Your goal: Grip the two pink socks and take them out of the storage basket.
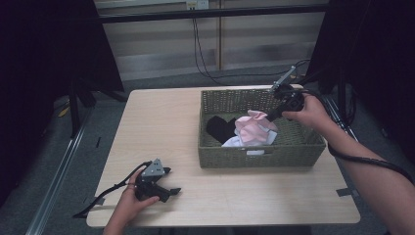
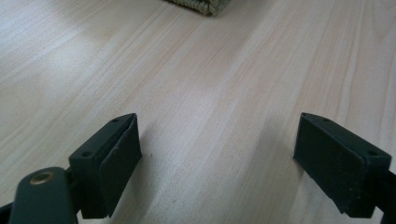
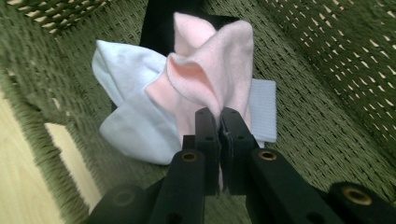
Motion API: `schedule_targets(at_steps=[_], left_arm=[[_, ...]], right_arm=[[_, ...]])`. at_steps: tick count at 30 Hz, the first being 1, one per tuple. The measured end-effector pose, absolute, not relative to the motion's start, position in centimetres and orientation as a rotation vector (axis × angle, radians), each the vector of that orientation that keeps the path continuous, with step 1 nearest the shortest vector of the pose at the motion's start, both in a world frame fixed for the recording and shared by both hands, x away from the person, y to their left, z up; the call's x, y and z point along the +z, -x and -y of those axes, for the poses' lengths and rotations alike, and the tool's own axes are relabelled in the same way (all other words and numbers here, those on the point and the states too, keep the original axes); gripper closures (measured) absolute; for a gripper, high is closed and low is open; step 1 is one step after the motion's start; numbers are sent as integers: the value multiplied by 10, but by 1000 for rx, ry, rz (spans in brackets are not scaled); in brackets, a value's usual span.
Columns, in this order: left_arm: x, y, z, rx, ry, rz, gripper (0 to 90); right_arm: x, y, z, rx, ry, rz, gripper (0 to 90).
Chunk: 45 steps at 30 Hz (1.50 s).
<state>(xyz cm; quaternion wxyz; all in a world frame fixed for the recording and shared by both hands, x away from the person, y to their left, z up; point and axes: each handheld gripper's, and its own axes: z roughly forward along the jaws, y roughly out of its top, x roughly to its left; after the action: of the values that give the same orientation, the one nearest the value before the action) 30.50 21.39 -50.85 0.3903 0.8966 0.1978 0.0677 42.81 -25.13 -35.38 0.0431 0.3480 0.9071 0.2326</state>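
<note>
Inside basket [image 3: 322,116], right tongs [image 3: 219,116] pinch pink sock [image 3: 219,60].

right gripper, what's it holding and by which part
The right gripper is shut on the pink cloth, pinching a bunched fold at its near edge, inside the basket.

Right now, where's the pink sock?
In the high view the pink sock is inside the woven basket on the table's right side, pinched by the right gripper, bunched above a white sock and beside a black one.
</note>
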Motion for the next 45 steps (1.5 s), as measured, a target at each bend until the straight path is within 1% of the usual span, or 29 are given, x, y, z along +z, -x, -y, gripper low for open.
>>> schedule_targets(at_steps=[14, 45], left_arm=[[-508, -305, -214, 172, -2279, -503, 140], [-508, -305, -214, 172, -2279, -503, 140]], right_arm=[[-334, -420, 265, 752, -1083, -2795, 866], [-306, -382, 263, 874, -966, -2920, 864]])
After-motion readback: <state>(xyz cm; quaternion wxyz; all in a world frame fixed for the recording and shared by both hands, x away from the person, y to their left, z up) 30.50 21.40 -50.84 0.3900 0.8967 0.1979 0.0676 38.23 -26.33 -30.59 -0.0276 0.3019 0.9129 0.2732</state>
